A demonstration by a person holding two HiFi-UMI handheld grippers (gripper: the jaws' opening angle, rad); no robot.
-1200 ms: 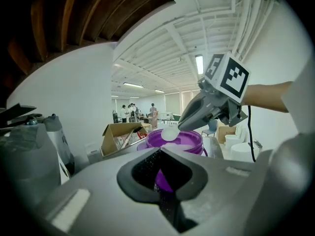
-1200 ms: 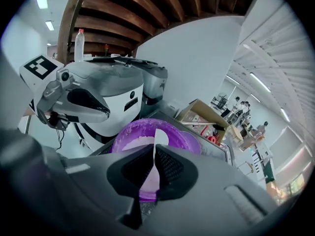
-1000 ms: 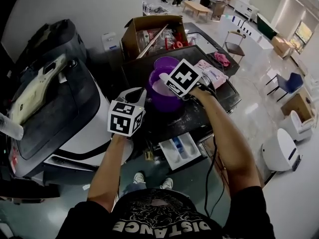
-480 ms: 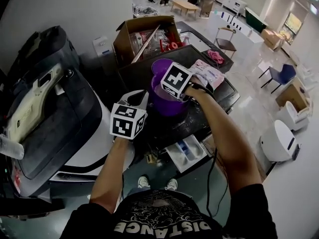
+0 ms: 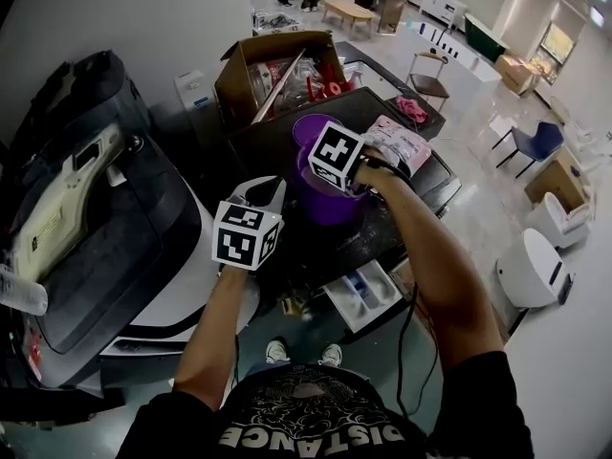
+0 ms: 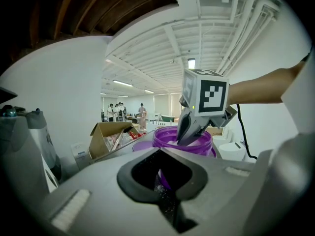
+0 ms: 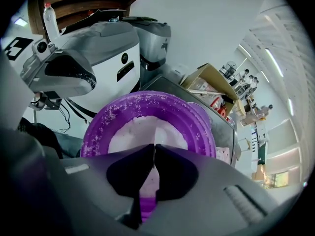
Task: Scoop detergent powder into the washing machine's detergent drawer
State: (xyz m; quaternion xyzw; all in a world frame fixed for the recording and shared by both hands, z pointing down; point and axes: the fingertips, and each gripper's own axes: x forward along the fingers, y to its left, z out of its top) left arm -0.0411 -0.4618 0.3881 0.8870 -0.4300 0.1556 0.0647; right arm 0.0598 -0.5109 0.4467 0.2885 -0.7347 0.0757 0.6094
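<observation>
Black T-shirt (image 5: 306, 419) (white lettering), cable (image 6: 240, 129) — black

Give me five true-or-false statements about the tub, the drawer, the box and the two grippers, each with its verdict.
1. The right gripper points into the purple tub. True.
2. The tub is empty. False: white powder lies in it.
3. The detergent drawer is pushed shut. False: it stands pulled out.
4. The cardboard box beyond the tub is open at the top. True.
5. The left gripper holds the scoop. False: the right gripper's fingers are closed on its purple handle.
</observation>
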